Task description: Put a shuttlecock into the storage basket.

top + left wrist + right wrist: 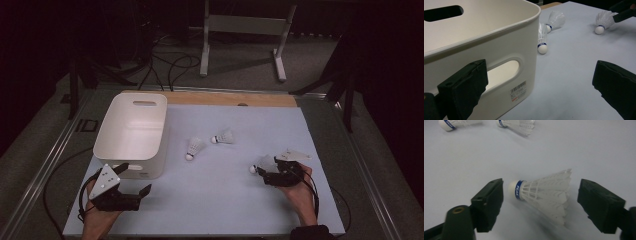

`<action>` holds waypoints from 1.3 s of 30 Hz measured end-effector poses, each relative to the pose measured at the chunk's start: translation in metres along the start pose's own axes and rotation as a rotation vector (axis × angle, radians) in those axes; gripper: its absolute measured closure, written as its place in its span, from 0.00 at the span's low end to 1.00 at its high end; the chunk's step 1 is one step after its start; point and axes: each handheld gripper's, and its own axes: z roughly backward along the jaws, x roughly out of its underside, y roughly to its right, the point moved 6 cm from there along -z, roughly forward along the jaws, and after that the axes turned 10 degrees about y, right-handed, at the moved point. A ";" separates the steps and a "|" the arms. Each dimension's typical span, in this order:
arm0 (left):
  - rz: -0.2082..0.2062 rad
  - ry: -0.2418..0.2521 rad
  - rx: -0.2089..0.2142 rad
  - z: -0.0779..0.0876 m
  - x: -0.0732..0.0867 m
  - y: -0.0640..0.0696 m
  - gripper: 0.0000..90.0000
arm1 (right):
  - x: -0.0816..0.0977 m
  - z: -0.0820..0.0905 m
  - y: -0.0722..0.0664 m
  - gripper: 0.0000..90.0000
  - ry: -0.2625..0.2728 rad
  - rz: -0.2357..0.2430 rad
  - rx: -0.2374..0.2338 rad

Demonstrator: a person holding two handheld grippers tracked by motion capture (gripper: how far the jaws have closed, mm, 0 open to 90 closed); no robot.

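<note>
The surface carries a white bin at its left edge and 3 shuttlecocks. The nearest shuttlecock lies near the right edge, on its side between the right claw's jaws, which stand apart without touching it. The left claw gapes empty beside the bin.

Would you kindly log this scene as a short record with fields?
Work in hand: right gripper straddles the nearest shuttlecock, jaws open, pads not touching it
Left gripper: open, beside the white bin
Other shuttlecocks: two lying on the table, apart from each other
Bin contents: nothing visible inside
</note>
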 end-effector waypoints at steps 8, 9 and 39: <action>-0.002 0.001 -0.003 0.000 0.000 0.000 0.01 | 0.007 -0.009 -0.005 0.54 -0.057 -0.023 -0.042; -0.002 0.001 -0.003 0.000 0.000 0.000 0.01 | 0.007 -0.009 -0.007 0.59 -0.055 -0.019 -0.055; 0.010 0.010 -0.016 0.002 0.001 -0.002 0.01 | -0.003 -0.003 -0.013 0.98 -0.061 -0.050 -0.095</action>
